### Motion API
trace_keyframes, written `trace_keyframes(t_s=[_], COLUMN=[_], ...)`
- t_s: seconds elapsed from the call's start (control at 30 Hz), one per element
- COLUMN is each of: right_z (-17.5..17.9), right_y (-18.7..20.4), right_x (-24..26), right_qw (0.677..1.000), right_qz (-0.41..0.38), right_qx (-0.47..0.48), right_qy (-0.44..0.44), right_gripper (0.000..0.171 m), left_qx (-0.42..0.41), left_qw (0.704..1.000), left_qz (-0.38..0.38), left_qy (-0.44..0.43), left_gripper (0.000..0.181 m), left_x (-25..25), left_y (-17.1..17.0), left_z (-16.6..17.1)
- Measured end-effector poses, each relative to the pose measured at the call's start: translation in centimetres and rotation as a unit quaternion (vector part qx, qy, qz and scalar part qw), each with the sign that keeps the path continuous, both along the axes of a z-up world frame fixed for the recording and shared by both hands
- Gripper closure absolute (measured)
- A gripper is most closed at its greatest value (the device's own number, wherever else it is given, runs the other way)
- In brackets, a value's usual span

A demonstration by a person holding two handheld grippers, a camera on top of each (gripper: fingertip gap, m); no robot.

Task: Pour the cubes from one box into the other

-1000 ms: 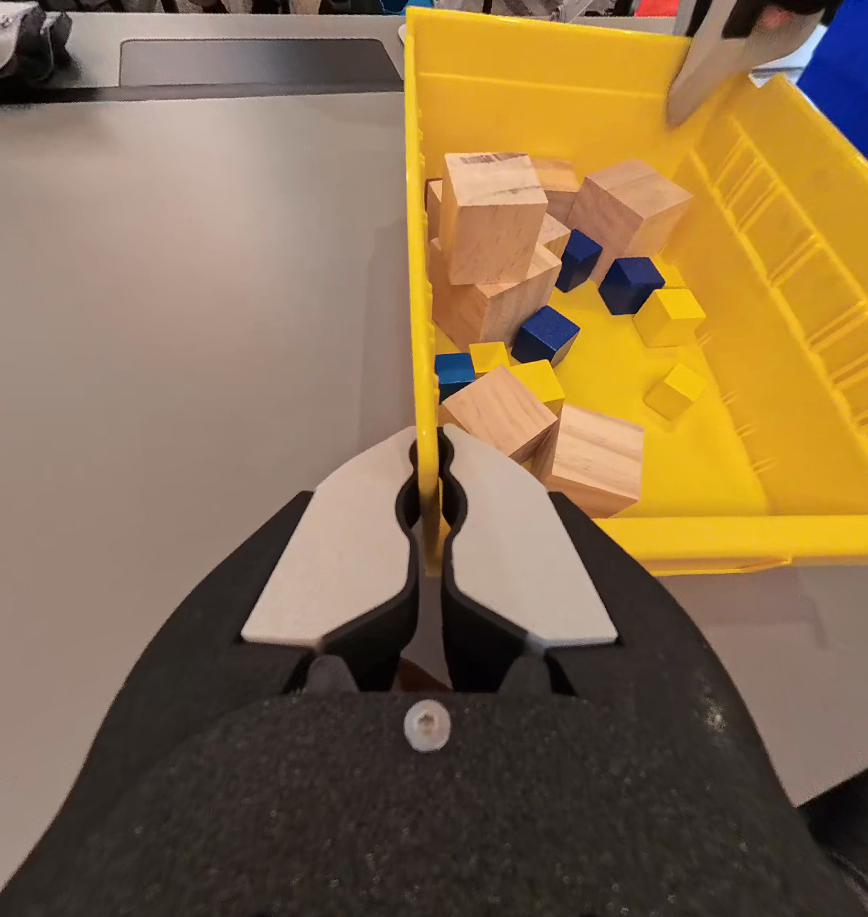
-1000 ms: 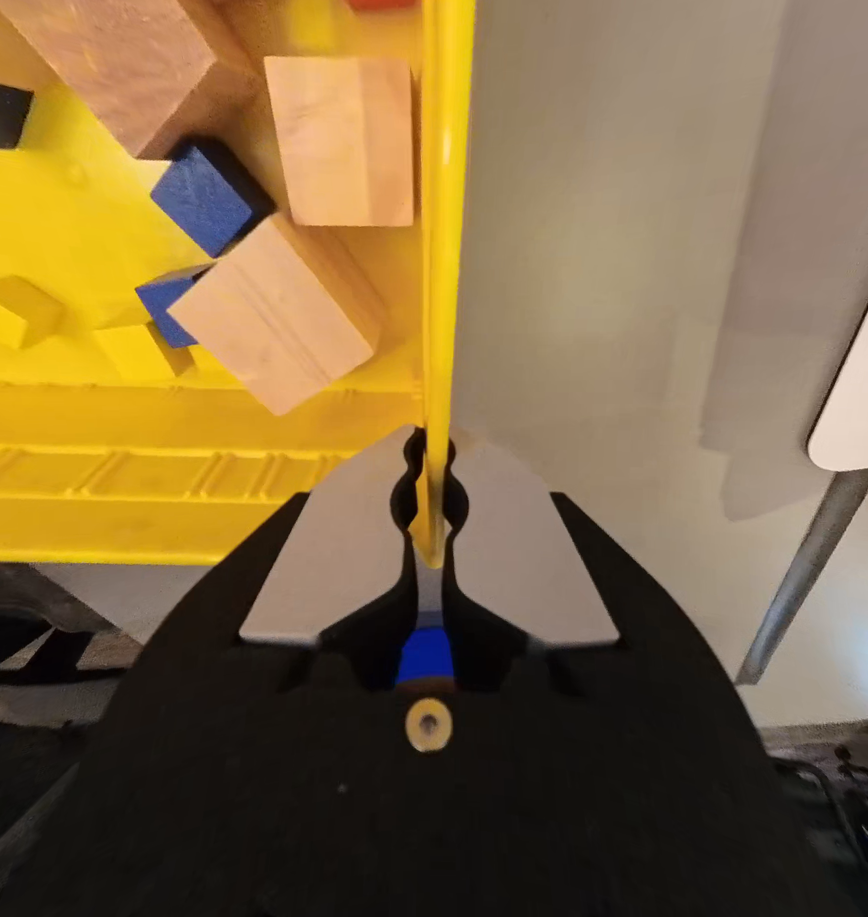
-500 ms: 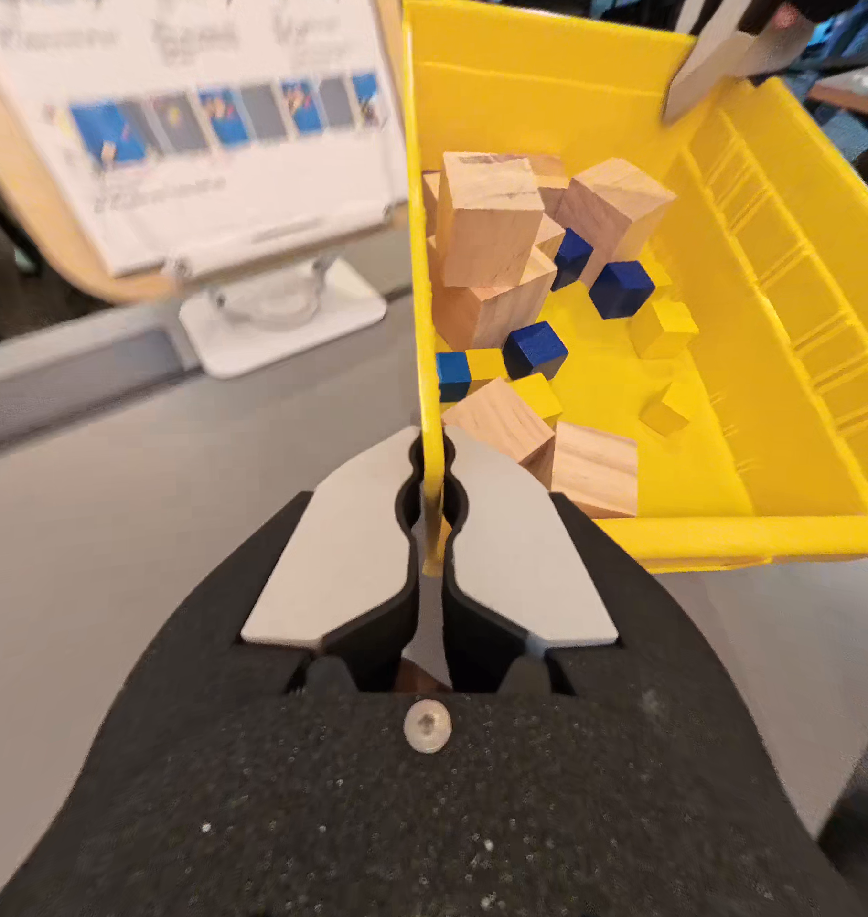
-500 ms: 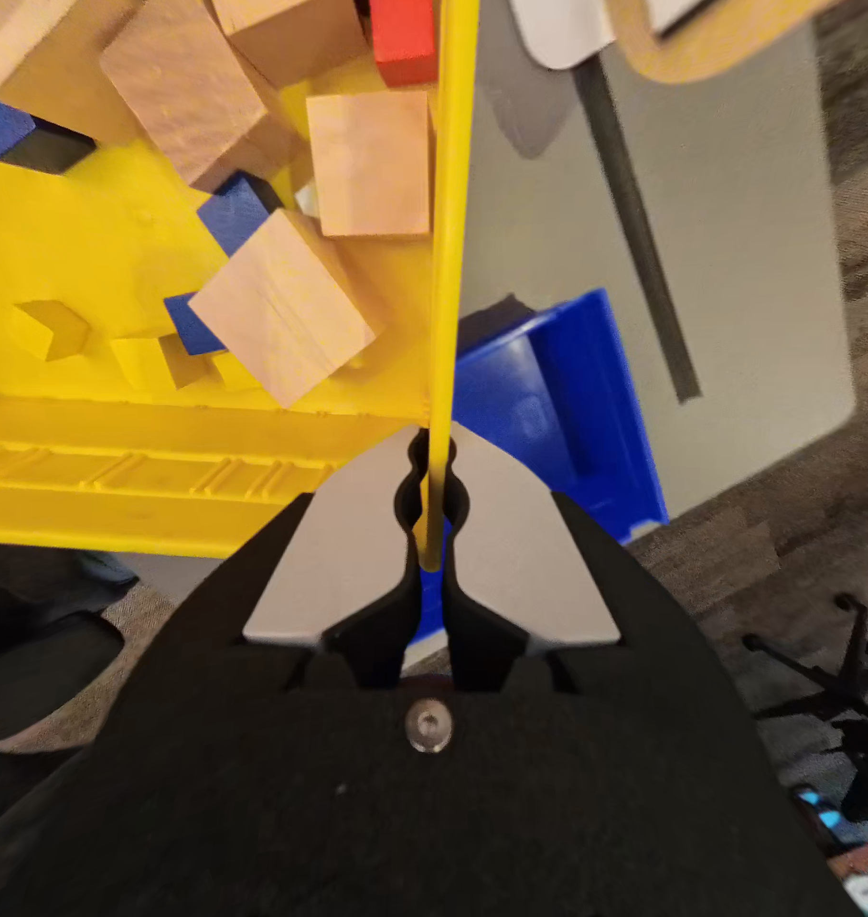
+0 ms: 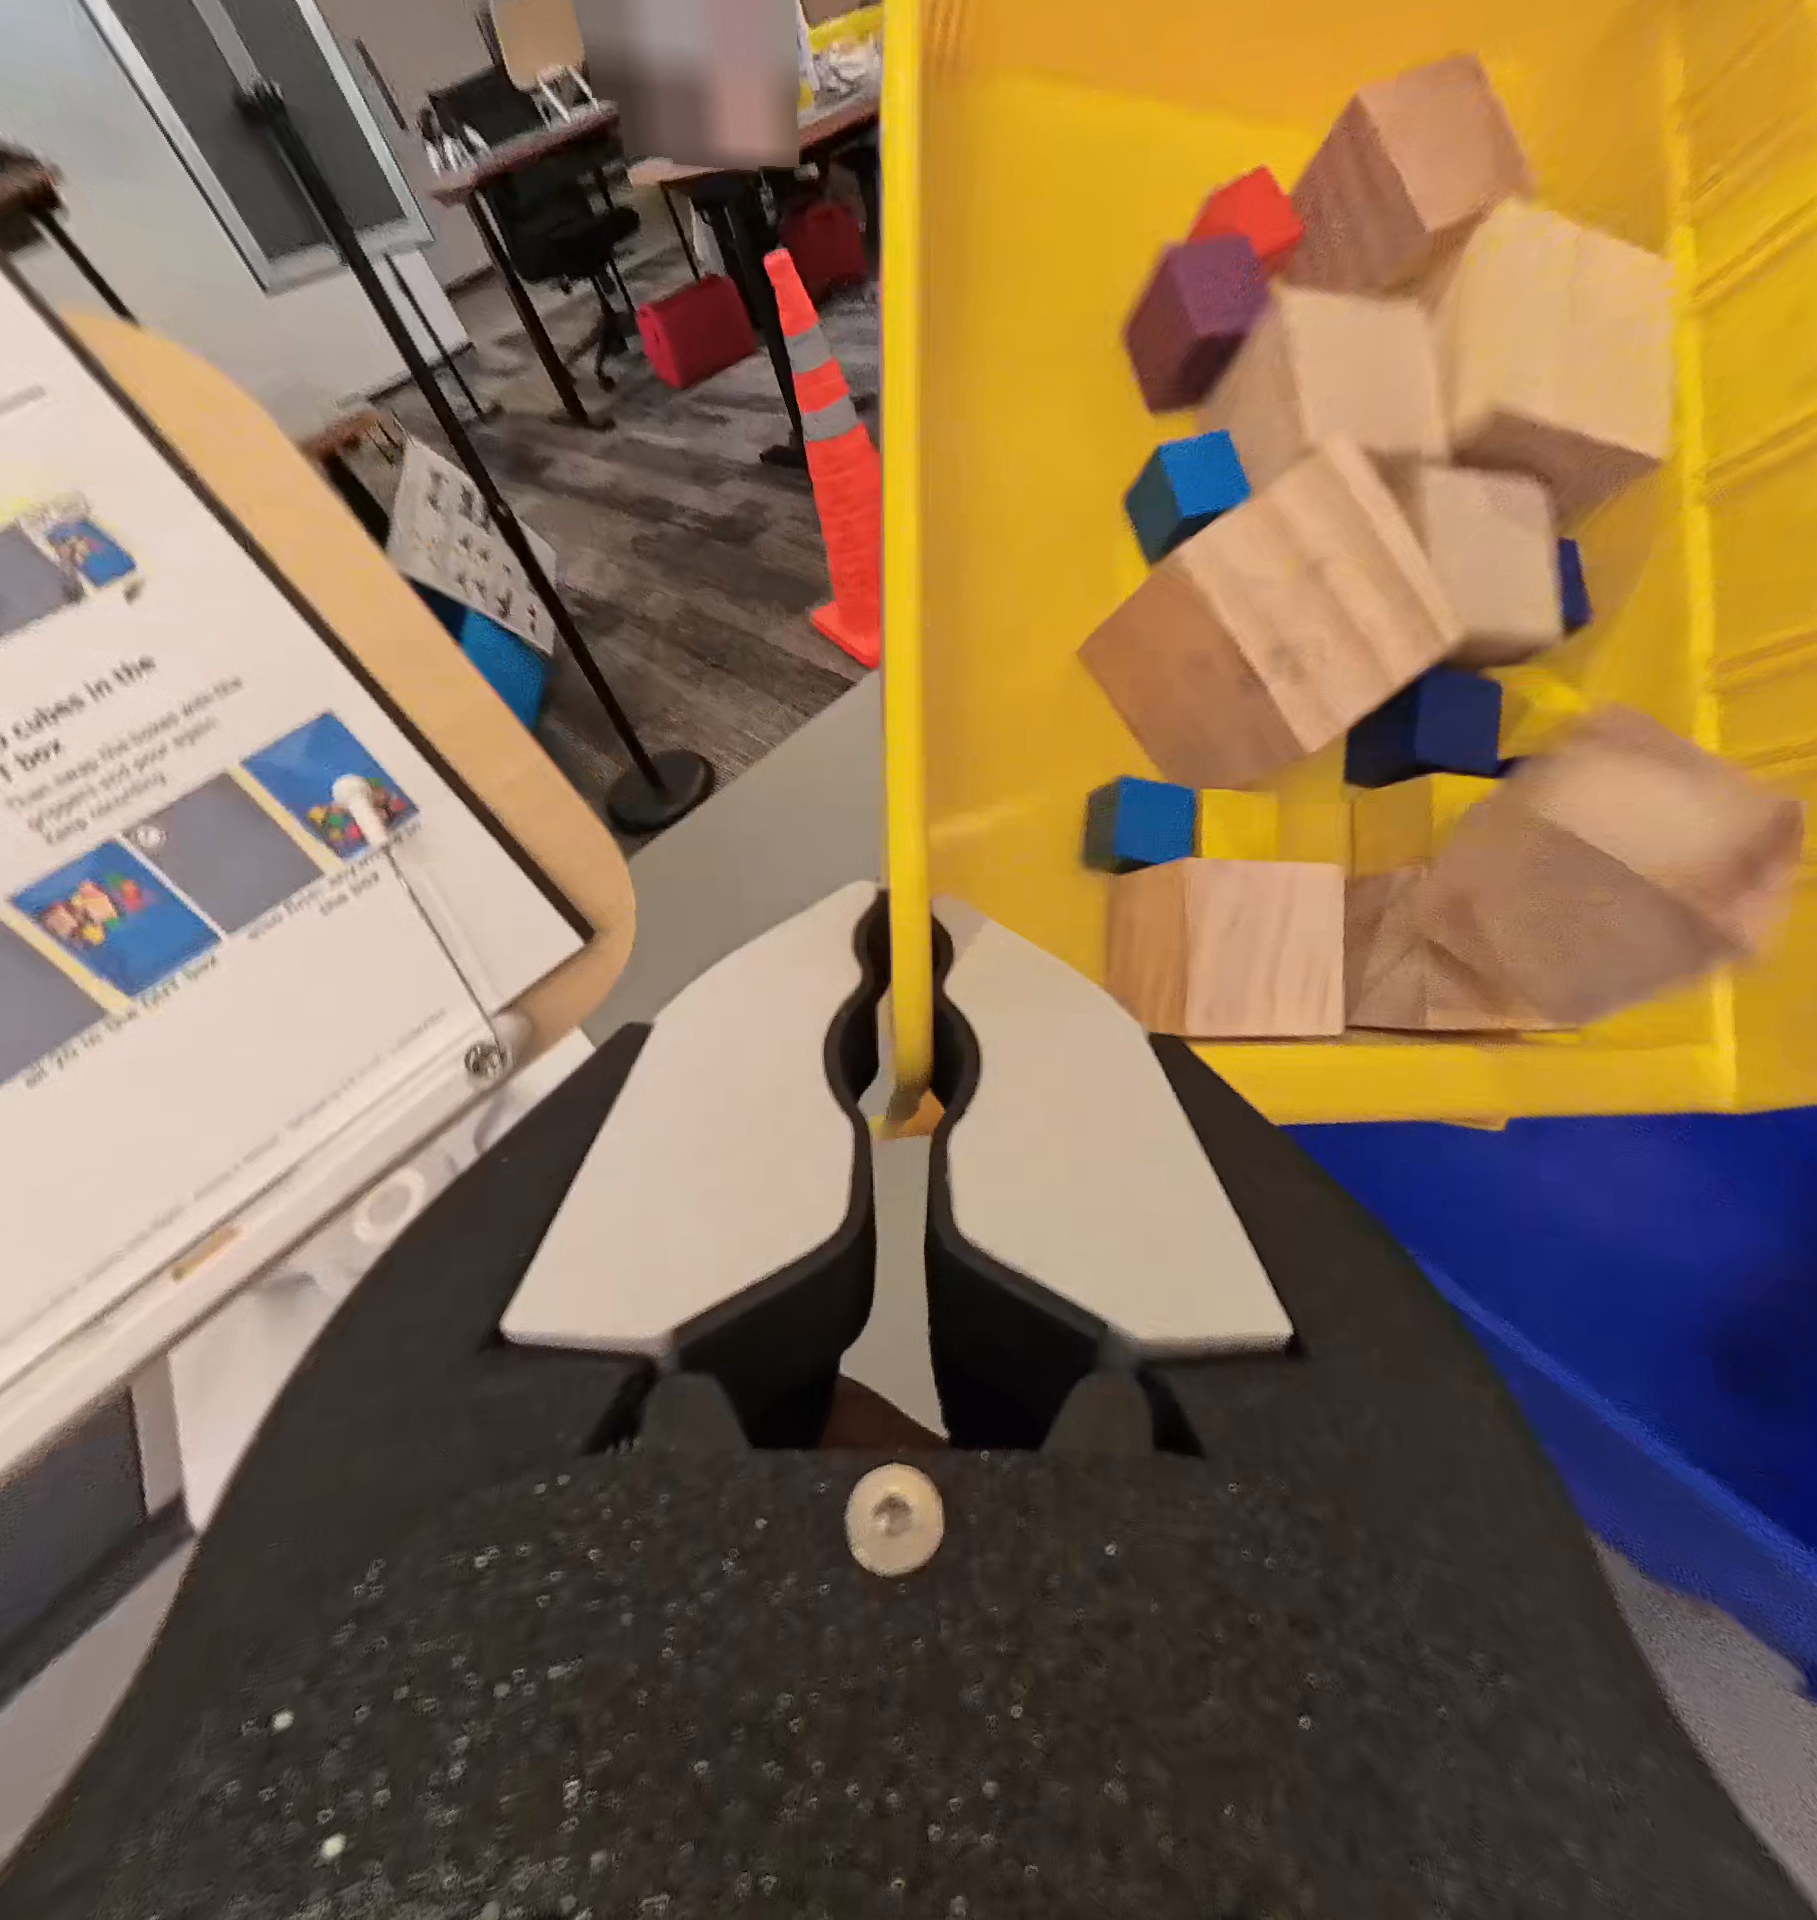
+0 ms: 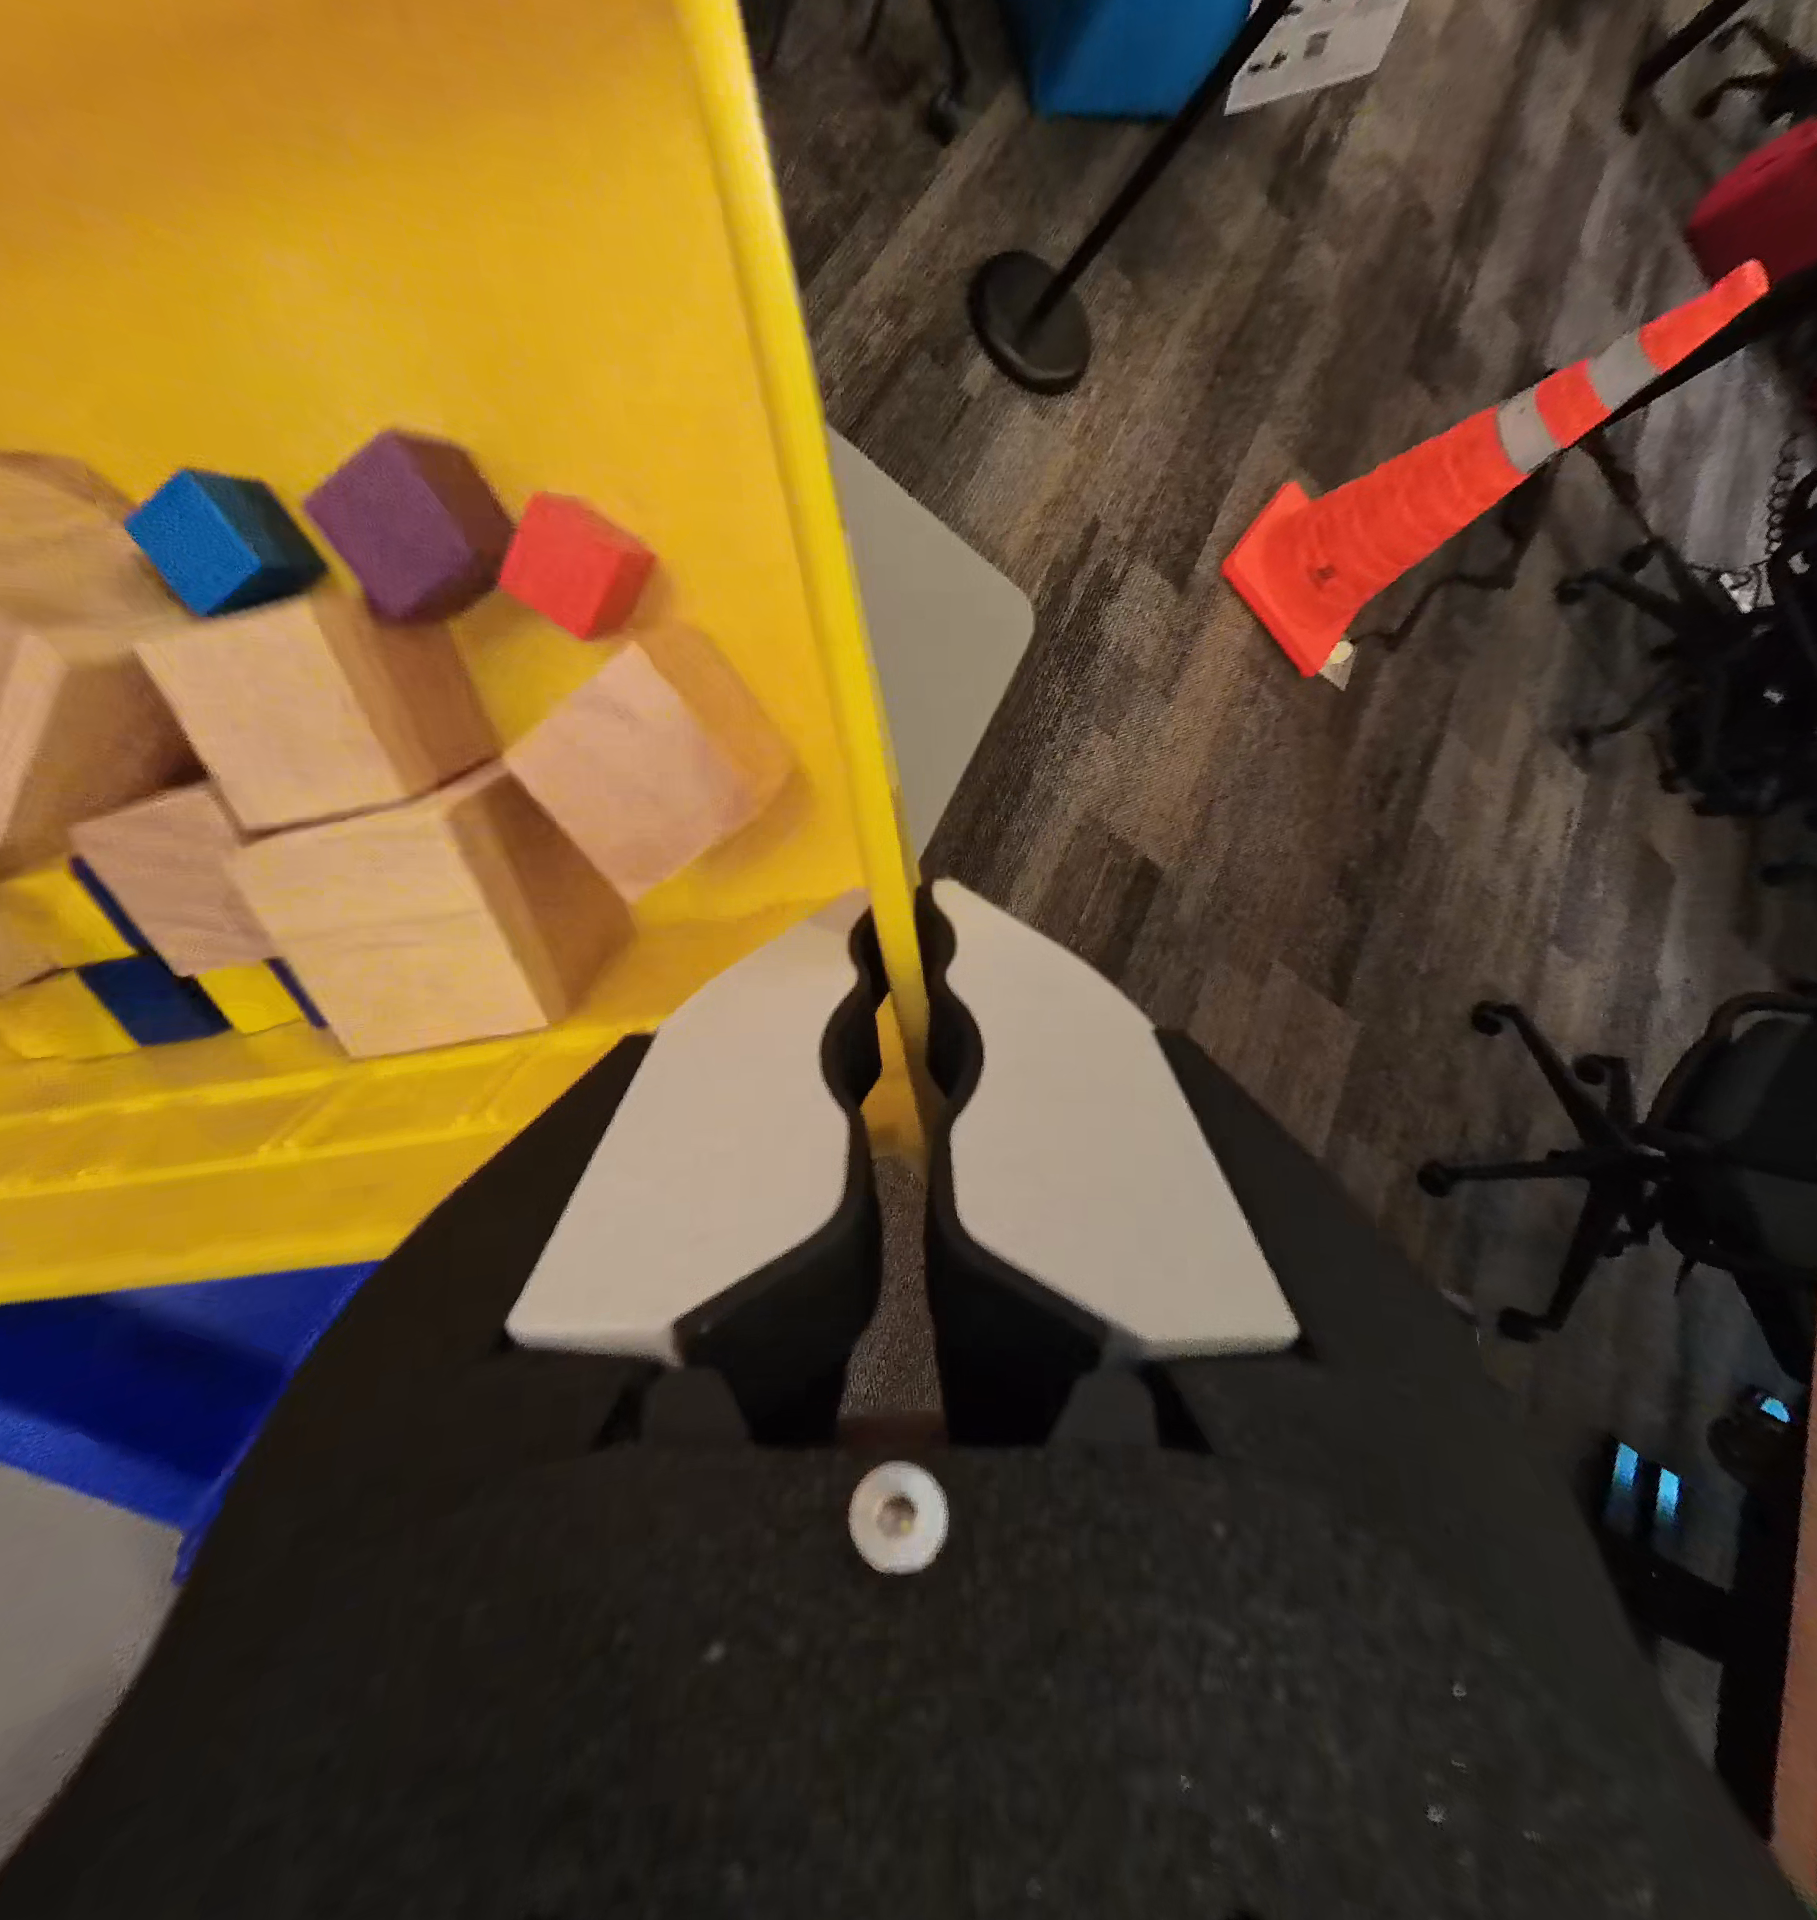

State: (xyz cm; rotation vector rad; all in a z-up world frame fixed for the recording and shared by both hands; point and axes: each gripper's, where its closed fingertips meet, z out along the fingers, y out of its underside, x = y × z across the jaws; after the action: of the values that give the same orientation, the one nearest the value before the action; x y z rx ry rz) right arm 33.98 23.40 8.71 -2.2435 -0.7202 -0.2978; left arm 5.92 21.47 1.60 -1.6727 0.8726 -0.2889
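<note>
My left gripper [image 5: 902, 914] is shut on the left wall of the yellow box [image 5: 997, 436]. My right gripper [image 6: 896, 896] is shut on the opposite wall of the same box [image 6: 364, 239]. The box is tipped steeply. Several wooden cubes [image 5: 1288, 623] and small blue, purple, red and yellow cubes slide and tumble toward its low edge, some blurred. They also show in the right wrist view [image 6: 416, 914]. The blue box [image 5: 1631, 1330] sits just below the yellow box's low edge, and shows in the right wrist view [image 6: 125, 1382] too.
An instruction board [image 5: 156, 790] on a stand is at my left on the grey table [image 5: 748, 831]. Beyond the table an orange cone [image 5: 831, 436], a black pole stand [image 5: 665, 790] and office chairs [image 6: 1714, 1153] stand on the floor.
Both grippers have lifted and tipped the yellow box much further. The cubes have slid from the box's floor toward the low edge over the blue box.
</note>
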Motion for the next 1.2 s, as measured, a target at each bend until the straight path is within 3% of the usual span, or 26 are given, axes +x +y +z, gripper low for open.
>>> trace_keyframes(t_s=[0.17,0.43,0.8,1.2], right_z=[-0.9,0.5,0.6,1.9], right_y=[0.2,0.0,-2.9,-7.2], right_x=[1.6,1.3,1.7,0.3], right_qw=[0.999,0.98,0.938,0.869], right_qz=[-0.005,-0.021,-0.026,-0.055], right_qx=[0.052,0.198,0.345,0.482], right_qy=[0.012,0.018,-0.03,-0.098], right_gripper=[0.167,0.164,0.165,0.165], left_qx=[0.046,0.182,0.251,0.26], left_qw=[0.999,0.983,0.964,0.959], left_qz=[-0.006,0.036,0.079,0.103], left_qy=[-0.002,-0.01,-0.041,-0.052], left_gripper=[0.177,0.178,0.178,0.178], left_x=[1.3,1.1,1.9,2.5], left_y=[1.3,1.0,2.2,3.5], left_z=[-0.9,0.0,-1.3,-2.6])
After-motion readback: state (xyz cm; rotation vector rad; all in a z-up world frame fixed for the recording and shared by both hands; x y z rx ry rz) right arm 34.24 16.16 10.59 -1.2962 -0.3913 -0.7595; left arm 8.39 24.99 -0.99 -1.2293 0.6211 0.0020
